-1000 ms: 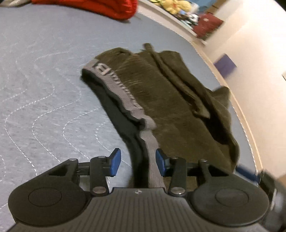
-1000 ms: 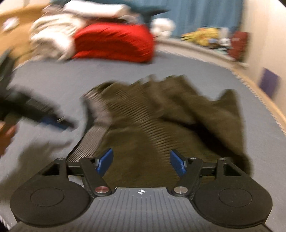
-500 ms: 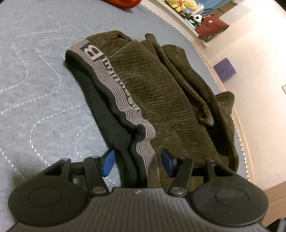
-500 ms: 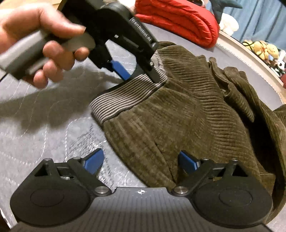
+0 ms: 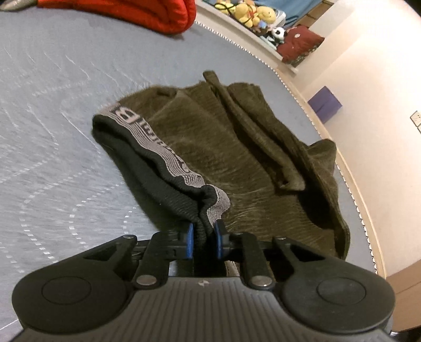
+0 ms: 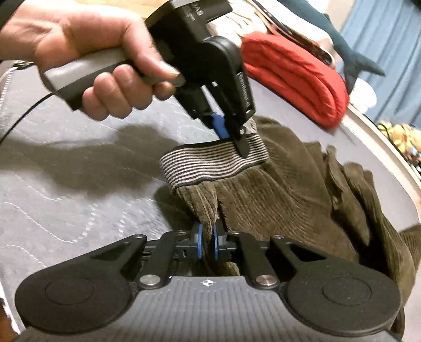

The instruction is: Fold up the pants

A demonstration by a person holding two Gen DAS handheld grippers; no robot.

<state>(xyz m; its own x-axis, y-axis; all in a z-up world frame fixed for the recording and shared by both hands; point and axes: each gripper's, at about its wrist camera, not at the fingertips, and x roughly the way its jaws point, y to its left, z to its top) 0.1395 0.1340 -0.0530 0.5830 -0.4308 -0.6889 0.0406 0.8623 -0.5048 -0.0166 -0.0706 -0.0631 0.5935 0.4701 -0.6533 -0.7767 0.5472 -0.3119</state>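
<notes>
Dark olive corduroy pants point(image 5: 236, 157) lie crumpled on a grey-blue quilted mattress point(image 5: 52, 131). Their grey striped waistband point(image 5: 158, 150) runs toward me. My left gripper point(image 5: 202, 240) is shut on the waistband's near end. In the right wrist view the left gripper point(image 6: 231, 134), held by a hand, pinches the waistband point(image 6: 210, 163) and lifts it off the mattress. My right gripper point(image 6: 208, 244) is shut on a fold of corduroy point(image 6: 208, 205) just below the waistband. The pant legs point(image 6: 355, 189) trail off bunched to the right.
A folded red blanket point(image 5: 147, 13) lies at the far end of the mattress point(image 6: 65, 197) and also shows in the right wrist view point(image 6: 294, 76). The mattress edge point(image 5: 350, 181) runs along the right, with a wall, a purple box point(image 5: 325, 104) and stuffed toys point(image 5: 250, 13) beyond.
Both grippers have closed: the left on the waistband end, the right on the corduroy below it. The waistband has lifted off the mattress.
</notes>
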